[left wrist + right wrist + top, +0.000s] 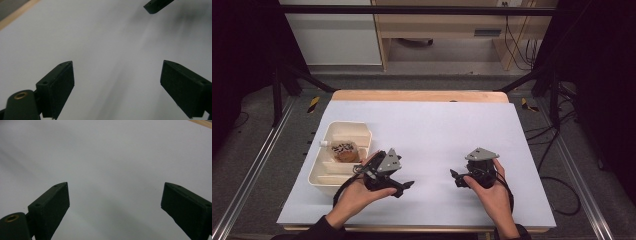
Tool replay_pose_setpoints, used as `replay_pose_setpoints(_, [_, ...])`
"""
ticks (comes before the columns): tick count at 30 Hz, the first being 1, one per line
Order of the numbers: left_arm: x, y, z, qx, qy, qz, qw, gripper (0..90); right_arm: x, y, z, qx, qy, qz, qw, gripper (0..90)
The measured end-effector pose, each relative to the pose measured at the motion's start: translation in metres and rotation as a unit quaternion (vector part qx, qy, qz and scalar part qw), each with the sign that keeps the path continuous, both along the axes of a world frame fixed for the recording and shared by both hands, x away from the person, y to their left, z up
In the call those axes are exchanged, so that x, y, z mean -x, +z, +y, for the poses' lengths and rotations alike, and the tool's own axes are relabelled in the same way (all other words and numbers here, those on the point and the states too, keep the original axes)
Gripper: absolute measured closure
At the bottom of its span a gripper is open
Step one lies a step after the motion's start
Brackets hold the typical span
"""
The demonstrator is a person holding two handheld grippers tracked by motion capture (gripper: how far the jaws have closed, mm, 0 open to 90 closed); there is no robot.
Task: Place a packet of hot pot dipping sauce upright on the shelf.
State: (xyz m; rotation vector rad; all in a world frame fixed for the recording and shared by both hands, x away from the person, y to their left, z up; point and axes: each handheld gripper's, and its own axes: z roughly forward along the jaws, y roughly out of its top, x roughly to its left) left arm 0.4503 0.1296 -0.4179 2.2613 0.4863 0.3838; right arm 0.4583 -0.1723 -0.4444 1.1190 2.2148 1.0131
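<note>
Item: left gripper [404, 186]. Jaws are spread wide, nothing held between them; only bare white table sheet [105, 50] is seen beyond the pads in the left gripper view, and contact with the sheet cannot be told. The jaw tips are pointed toward the right gripper [457, 177], a jaw tip of which is seen far off at the top of that view.

Item: right gripper. Jaws likewise spread wide and empty, with plain sheet [107, 157] ahead and a strip of wooden table edge at the far corner.

Item: cream tray [326, 172], sited just behind and outboard of the left gripper, on the side away from its jaw tips. A clear packet of brown food [344, 150] is lain in its far compartment, apart from both grippers.

Risk, as judged: because the packet lies behind the left jaws, a blind swing round toward it could catch the light tray wall and shove or tip the tray. The slack film could be pinched alone, so the packet might slip or tear.
</note>
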Motion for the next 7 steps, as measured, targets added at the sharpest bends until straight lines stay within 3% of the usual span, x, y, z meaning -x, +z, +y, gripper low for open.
replay_pose_setpoints(1, [-0.003,-0.013,-0.005,0.012,-0.001,0.01,0.9999,11.6,0.0,0.0,-0.001,-0.001,0.0,-0.001,1.0,8.6])
replay_pose_setpoints(2, [-0.003,-0.016,-0.006,0.006,0.002,0.01,0.9999,11.5,0.0,0.0,-0.001,0.0,0.0,-0.003,1.0,8.5])
replay_pose_setpoints(3, [-0.003,-0.021,-0.007,-0.014,0.0,0.004,0.9999,11.2,0.0,0.0,-0.001,0.0,0.0,-0.002,1.0,8.4])
replay_pose_setpoints(7, [0.0,-0.032,-0.006,-0.024,0.001,0.002,0.9997,9.8,0.0,0.0,0.001,0.0,0.003,-0.001,1.0,8.4])
